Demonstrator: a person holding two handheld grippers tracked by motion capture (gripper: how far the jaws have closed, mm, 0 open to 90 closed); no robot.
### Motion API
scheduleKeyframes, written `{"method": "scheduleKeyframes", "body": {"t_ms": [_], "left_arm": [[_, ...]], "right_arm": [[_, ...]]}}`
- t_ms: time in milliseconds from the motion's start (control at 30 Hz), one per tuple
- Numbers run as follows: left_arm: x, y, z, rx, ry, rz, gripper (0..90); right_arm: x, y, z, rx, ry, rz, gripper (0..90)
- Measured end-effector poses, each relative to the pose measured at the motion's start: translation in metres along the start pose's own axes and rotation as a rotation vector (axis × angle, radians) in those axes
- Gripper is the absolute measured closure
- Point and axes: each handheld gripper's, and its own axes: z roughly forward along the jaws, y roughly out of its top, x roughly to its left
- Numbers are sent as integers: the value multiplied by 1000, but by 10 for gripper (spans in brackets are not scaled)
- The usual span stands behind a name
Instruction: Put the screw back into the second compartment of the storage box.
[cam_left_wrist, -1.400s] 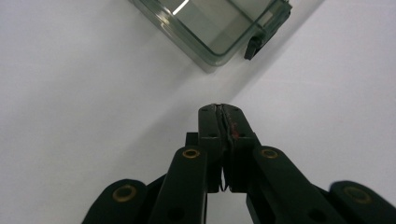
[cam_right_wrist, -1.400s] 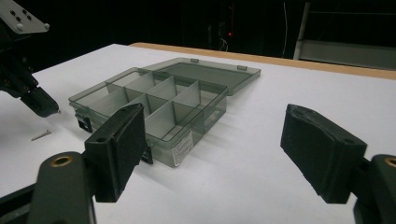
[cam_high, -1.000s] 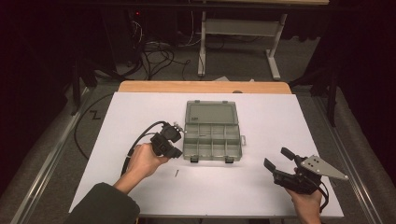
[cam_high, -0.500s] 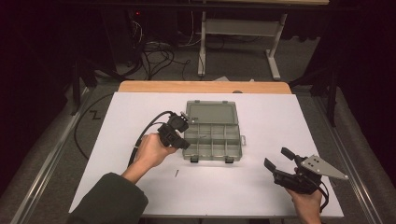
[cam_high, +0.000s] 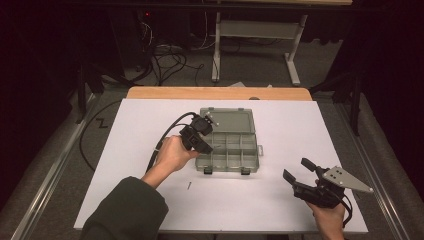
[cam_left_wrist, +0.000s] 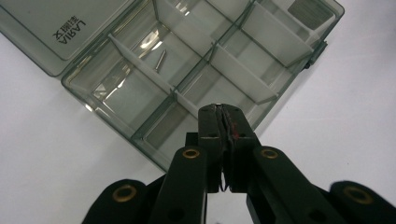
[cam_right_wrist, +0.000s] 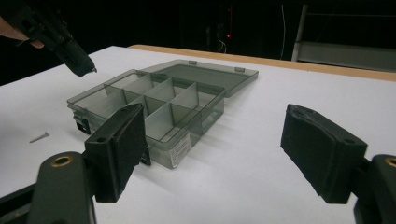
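Moved: since the earlier frames the left tool (cam_high: 204, 144) has travelled up from the white sheet to hover over the left end of the organizer box (cam_high: 235, 150); the right tool (cam_high: 300, 175) has stayed at the near right corner.
Surface: a white sheet (cam_high: 310, 130) covers the surface, with a wooden edge (cam_high: 215, 93) showing along the far side.
Room: dark; a metal frame (cam_high: 250, 30) and loose cables (cam_high: 170, 57) lie on the grey floor beyond.
Left tool: jaws pressed together; in the left gripper view (cam_left_wrist: 226, 140) a thin sliver sits between the tips, too small to say whether anything is pinched.
Right tool: jaws wide apart (cam_right_wrist: 210, 154), holding nothing, low over the sheet and well apart from the box.
Hard to make out: the person's left hand (cam_high: 172, 155) covers the back of the left tool; the right hand (cam_high: 327, 220) is cut off by the bottom edge.
Box: smoky clear plastic, lid (cam_high: 227, 120) laid flat behind it, inside split by white dividers (cam_left_wrist: 159, 81) into small compartments.
Contents: one small screw (cam_left_wrist: 160, 59) lies in a compartment next to the lid hinge; the other compartments in sight look bare.
Loose screw: another screw (cam_high: 189, 185) lies on the sheet just in front of the box, near its left corner (cam_right_wrist: 39, 136).
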Motion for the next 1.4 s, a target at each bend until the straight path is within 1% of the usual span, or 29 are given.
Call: {"method": "scheduleKeyframes", "body": {"t_ms": [267,367,467,567,733,900,1133,1167,1267,1400], "left_arm": [[0,13,4,8,-1,-2,874],[1,16,7,12,3,-12,874],[3,20,11,21,0,-17,874],[4,23,15,31,9,-22,874],[8,28,21,37,10,-36,874],[11,33,29,50,23,-45,874],[12,40,40,75,49,-39,874],[12,41,41,78,53,-44,873],[13,43,47,89,62,-45,873],[13,44,54,110,85,-38,873]], "right_arm": [[0,0,-1,-9,0,-3,240],[0,0,0,-2,2,-1,240],[-1,0,-1,-7,0,0,242],[-1,0,-1,-7,1,1,243],[0,0,-1,-5,6,1,243],[-1,0,-2,-9,2,0,244],[-1,0,-1,-5,7,0,245],[-1,0,-1,-3,6,-2,245],[-1,0,-2,-13,4,2,245],[-1,1,-2,-11,4,0,245]]}}
